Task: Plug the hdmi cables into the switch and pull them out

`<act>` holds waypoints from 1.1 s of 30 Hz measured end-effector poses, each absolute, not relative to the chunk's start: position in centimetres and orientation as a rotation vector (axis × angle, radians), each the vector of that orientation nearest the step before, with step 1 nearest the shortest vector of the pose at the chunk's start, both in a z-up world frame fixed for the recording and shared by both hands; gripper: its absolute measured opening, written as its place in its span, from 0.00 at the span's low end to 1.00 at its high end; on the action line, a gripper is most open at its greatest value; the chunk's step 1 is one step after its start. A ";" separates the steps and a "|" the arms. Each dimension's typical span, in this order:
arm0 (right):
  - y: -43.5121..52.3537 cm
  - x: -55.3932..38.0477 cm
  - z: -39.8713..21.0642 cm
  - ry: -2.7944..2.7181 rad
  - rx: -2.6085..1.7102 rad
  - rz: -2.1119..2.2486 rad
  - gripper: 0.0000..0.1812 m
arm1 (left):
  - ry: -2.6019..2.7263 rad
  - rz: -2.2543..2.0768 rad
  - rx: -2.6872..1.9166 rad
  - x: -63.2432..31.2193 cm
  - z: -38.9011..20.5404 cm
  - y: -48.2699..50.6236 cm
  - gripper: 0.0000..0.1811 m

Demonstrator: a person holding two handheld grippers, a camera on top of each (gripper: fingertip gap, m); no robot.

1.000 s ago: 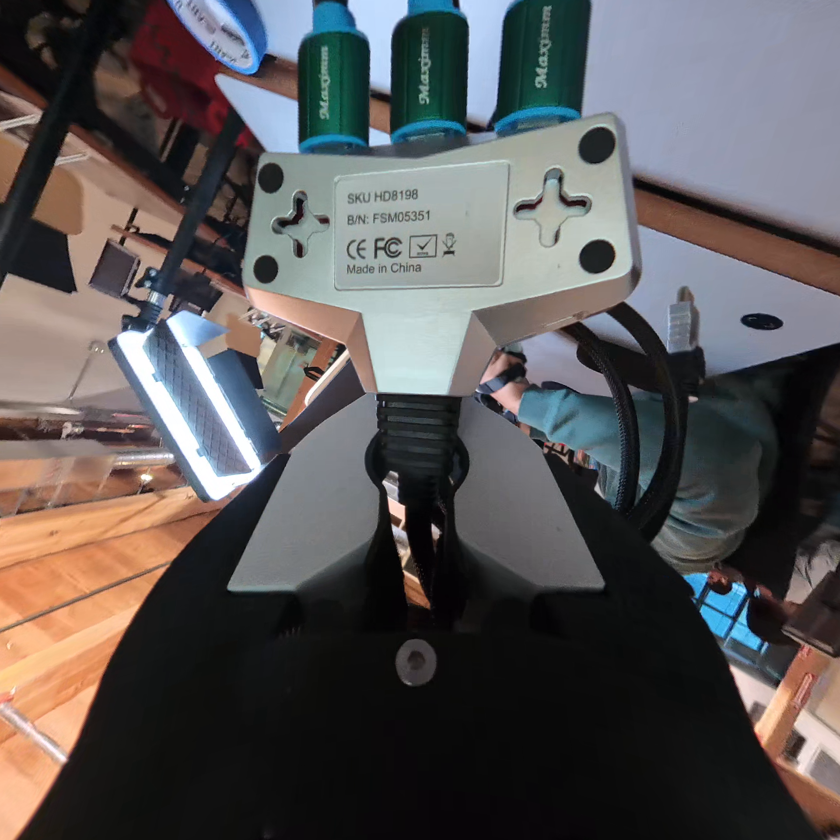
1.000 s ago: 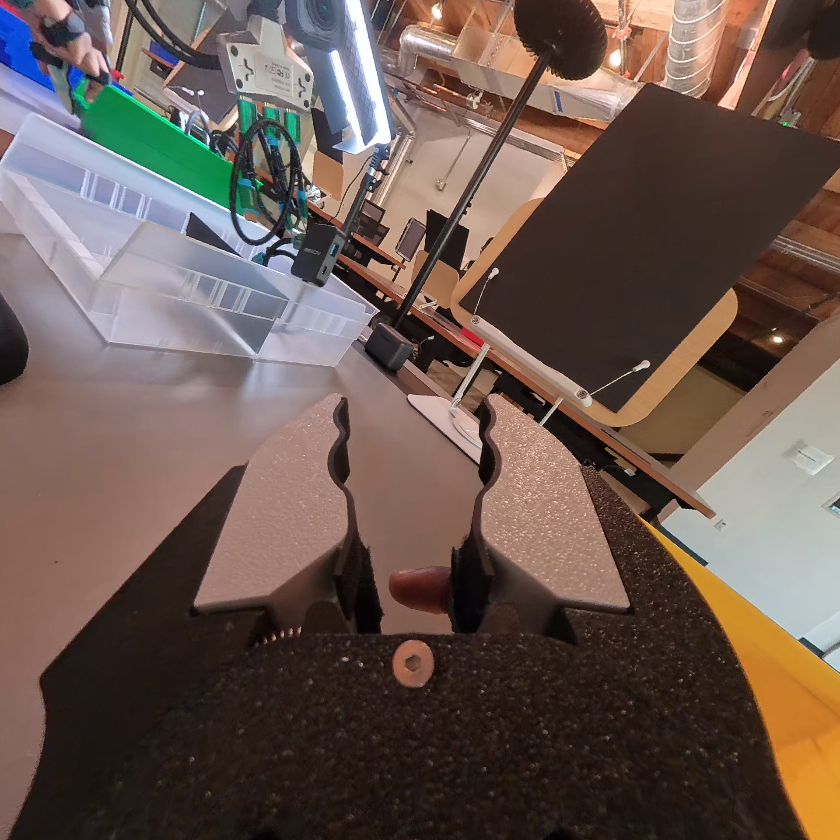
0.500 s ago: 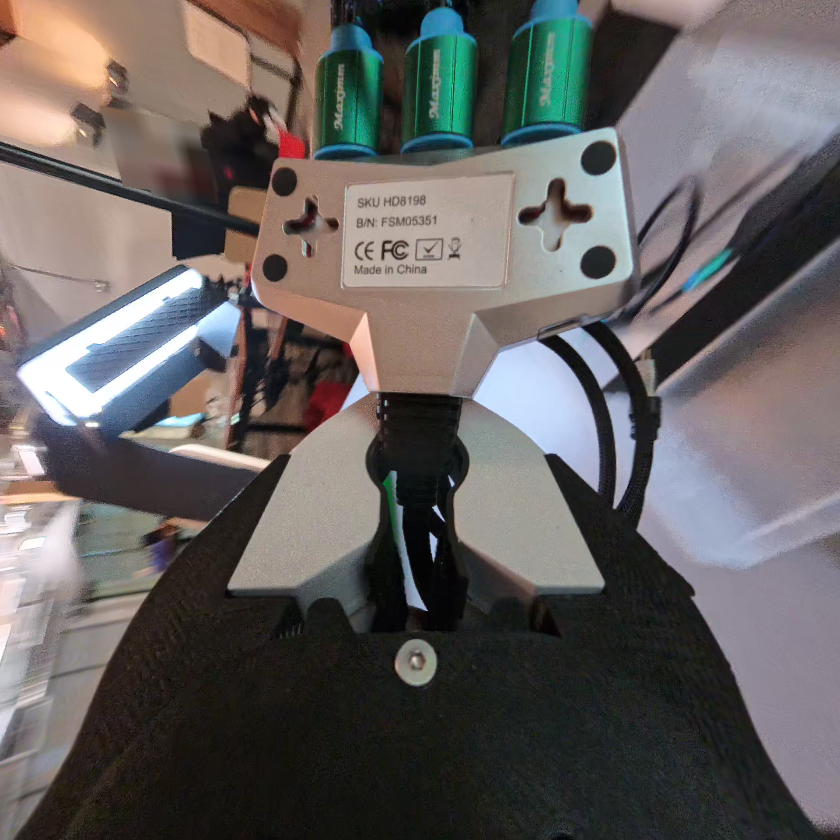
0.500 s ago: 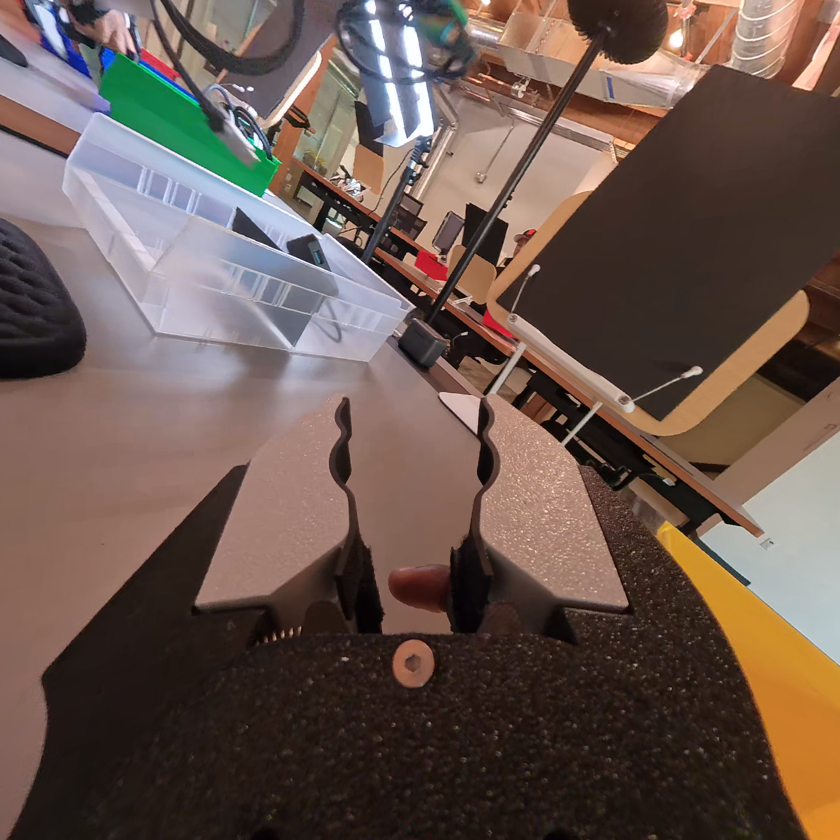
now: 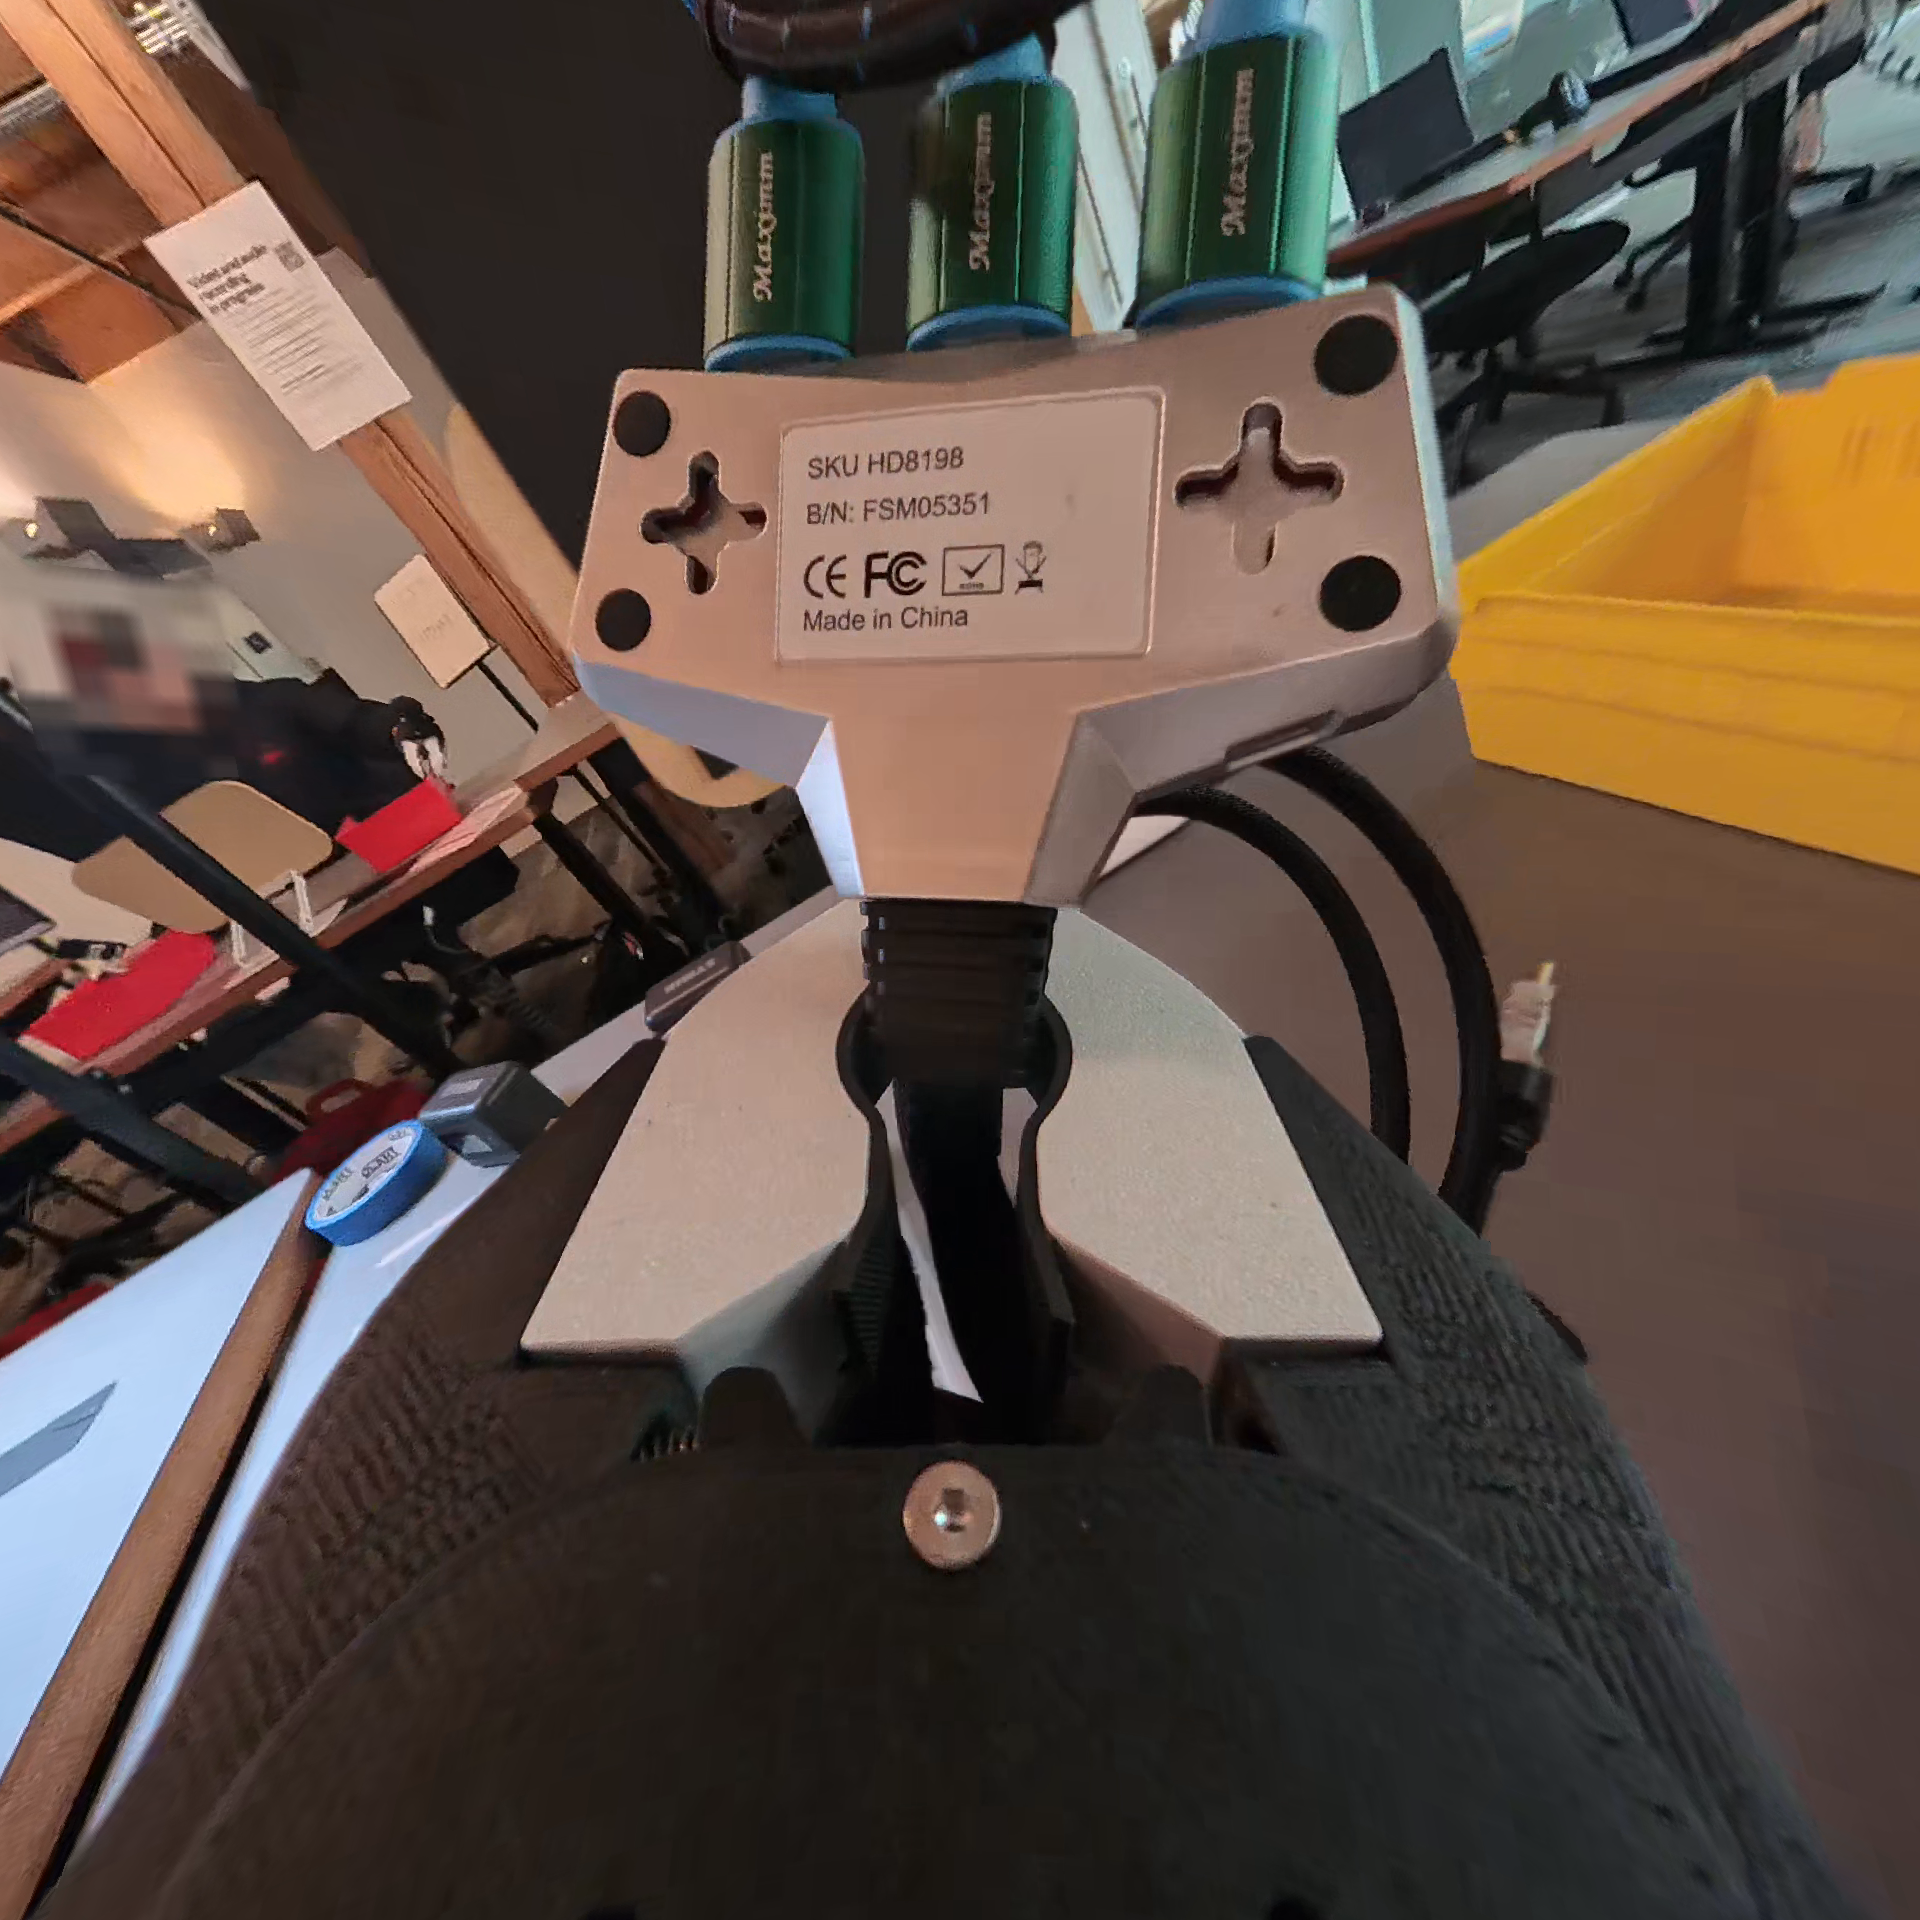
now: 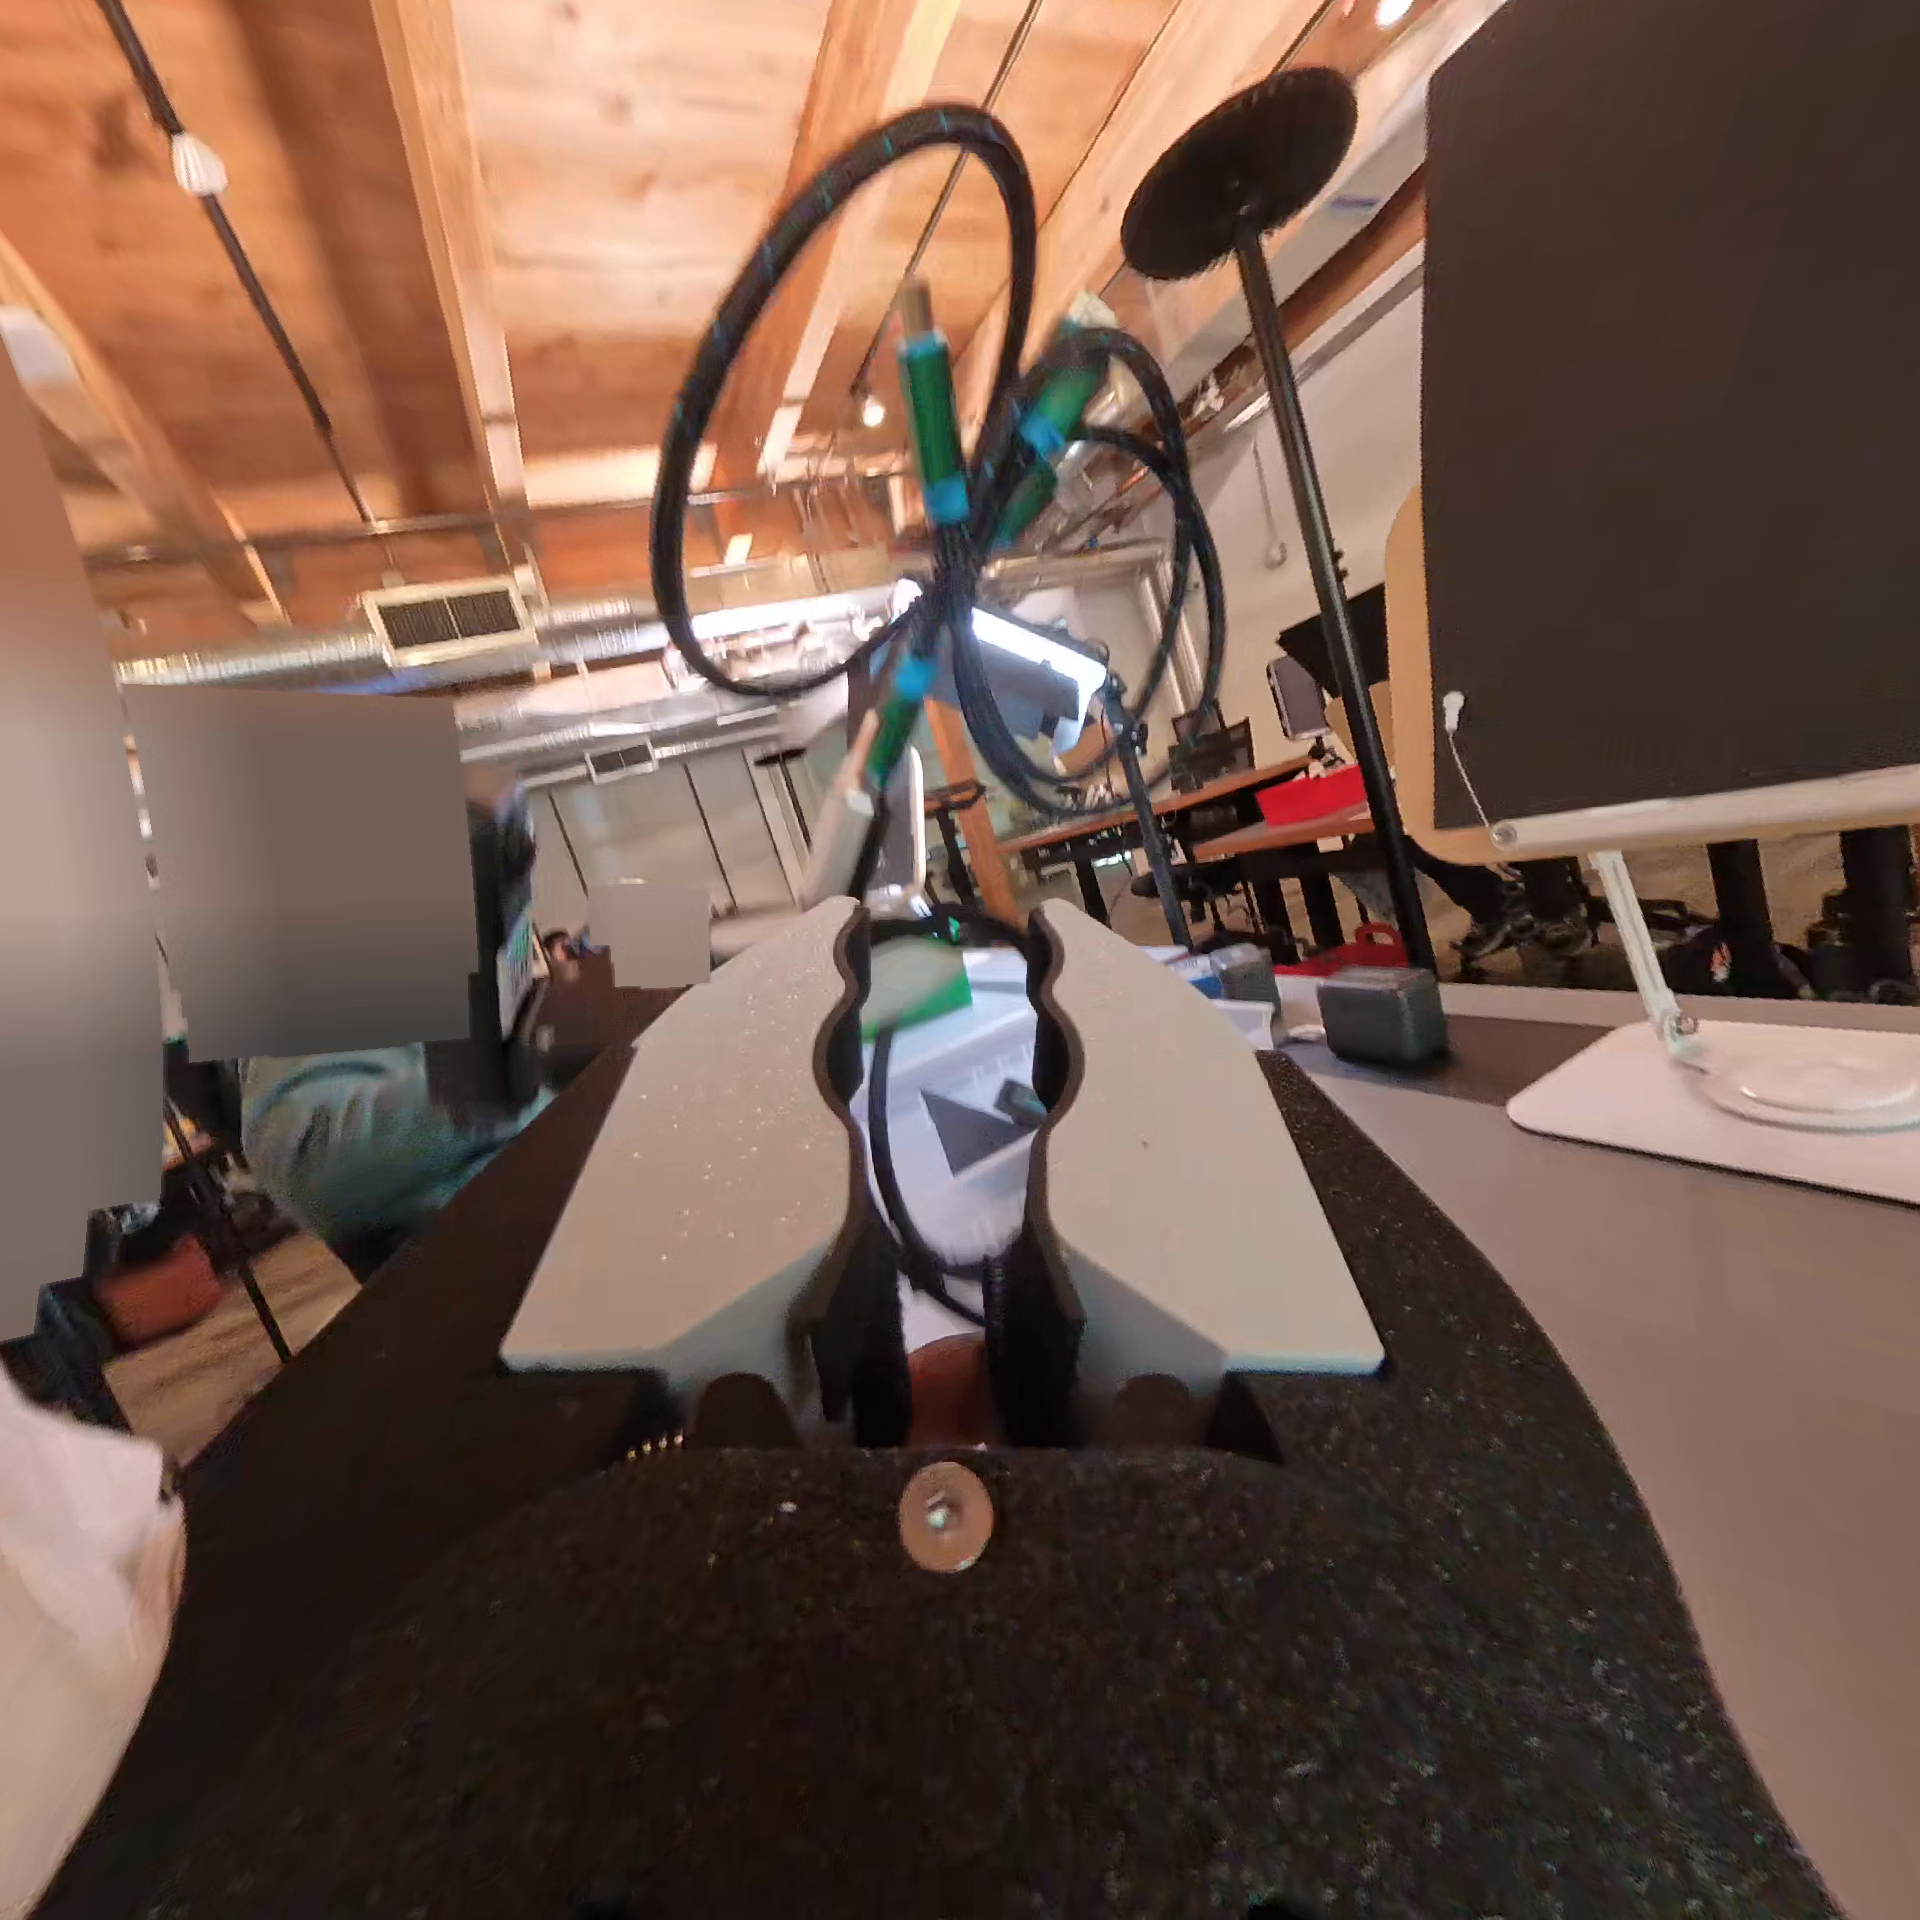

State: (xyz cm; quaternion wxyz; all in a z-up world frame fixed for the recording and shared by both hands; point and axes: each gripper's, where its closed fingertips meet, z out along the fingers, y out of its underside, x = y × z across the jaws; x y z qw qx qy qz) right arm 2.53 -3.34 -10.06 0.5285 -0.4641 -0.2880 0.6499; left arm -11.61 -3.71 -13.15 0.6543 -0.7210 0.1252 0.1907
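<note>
Above the brown desk, the left gripper pinches the ribbed black cable collar of the silver T-shaped metal switch; three green-sleeved HDMI plugs sit in its far edge. The right gripper is spread, empty.

Both wrist cameras look along their fingers; both see the switch

I'm in an open-plan office or lab space. Wooden beam ceiling with an air vent above my right gripper. Long desks and monitors ahead, office chair beyond my left gripper, yellow bin to its right.
</note>
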 end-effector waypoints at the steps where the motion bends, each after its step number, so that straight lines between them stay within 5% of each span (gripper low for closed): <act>1: -3.1 2.2 -9.3 -0.666 -1.102 1.577 0.16 | 0.298 0.440 -1.643 -10.6 -13.9 -3.5 0.11; 6: -1.6 -1.0 -10.3 -0.668 -1.238 1.624 0.19 | 0.361 0.454 -1.655 -6.6 -17.1 -2.9 0.11; 9: -1.8 -0.9 -10.8 -0.711 -1.210 1.693 0.08 | 0.404 0.407 -1.661 -5.4 -18.5 -3.0 0.11; 14: -3.0 0.1 -11.4 -0.782 -1.102 1.944 0.06 | 0.582 -0.118 -1.612 -1.5 -19.6 -4.7 0.17; 20: -6.0 -0.1 -11.8 -0.960 -1.010 2.155 0.06 | 0.598 -0.736 -1.488 0.9 -17.2 -7.4 0.37; 22: -6.9 -0.8 -12.6 -1.028 -1.027 2.140 0.06 | 0.538 -0.901 -1.393 1.4 -15.5 -8.0 0.36; 24: -7.6 -1.2 -12.9 -1.053 -1.027 2.155 0.06 | 0.489 -1.023 -1.420 1.7 -15.9 -7.9 0.21; 26: -7.7 -1.4 -13.0 -1.050 -1.037 2.160 0.06 | 0.523 -1.065 -1.471 2.5 -17.5 -8.0 0.17; 33: -6.7 -1.8 -15.2 -1.111 -1.150 2.024 0.06 | 0.523 -1.112 -1.688 3.1 -20.7 -8.0 0.17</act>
